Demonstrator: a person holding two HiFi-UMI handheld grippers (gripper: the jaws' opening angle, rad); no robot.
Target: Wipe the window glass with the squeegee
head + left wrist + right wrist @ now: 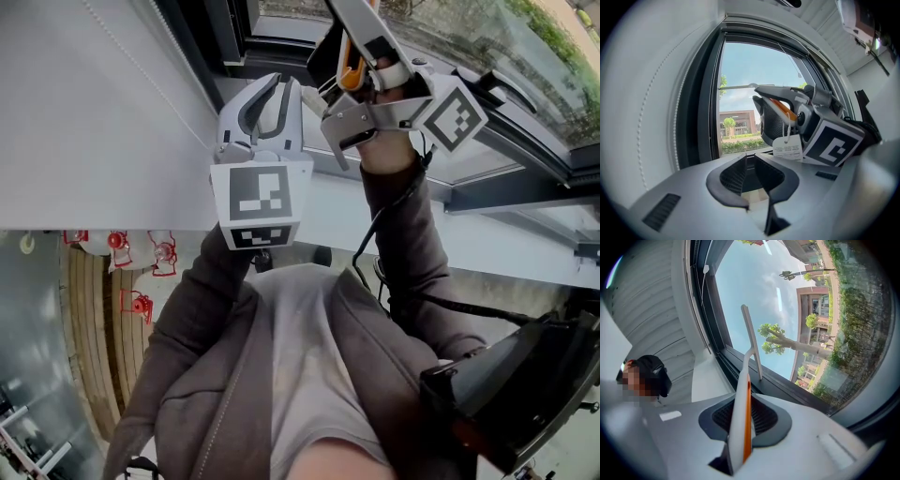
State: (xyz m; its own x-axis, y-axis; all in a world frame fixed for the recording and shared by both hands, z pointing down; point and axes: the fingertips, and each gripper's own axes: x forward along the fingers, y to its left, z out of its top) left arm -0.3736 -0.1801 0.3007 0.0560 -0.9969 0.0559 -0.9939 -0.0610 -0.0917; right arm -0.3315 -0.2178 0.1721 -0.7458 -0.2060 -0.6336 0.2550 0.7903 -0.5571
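Looking down the left tool [751, 160] first: smooth matte grey shell, ribbed black pads, pinched almost together with nothing between them. From the head view it's [281, 89] raised on a soft brownish-grey sleeve [187, 319], just beside the other one.

The right tool [745, 399] is clenched on the squeegee [751, 341]. The handle is a flat, glossy pale plastic strip with an orange stripe down one side, squeezed edge-on between the ribbed pads. Past them it narrows into a thin neck and then a slim straight blade bar. A small white paper tag [787, 149] dangles on a string off the squeegee [780, 107], hanging just by the right tool's [778, 119] black-and-white marker cube [832, 143].

The squeegee [366, 23] is held up in the right tool [361, 80] in front of the window glass [787, 296], with the blade near the dark window frame [701, 310] at the edge of the pane. Can't tell if the blade actually touches the glass.

Through the pane: blue sky, trees, a reddish building.
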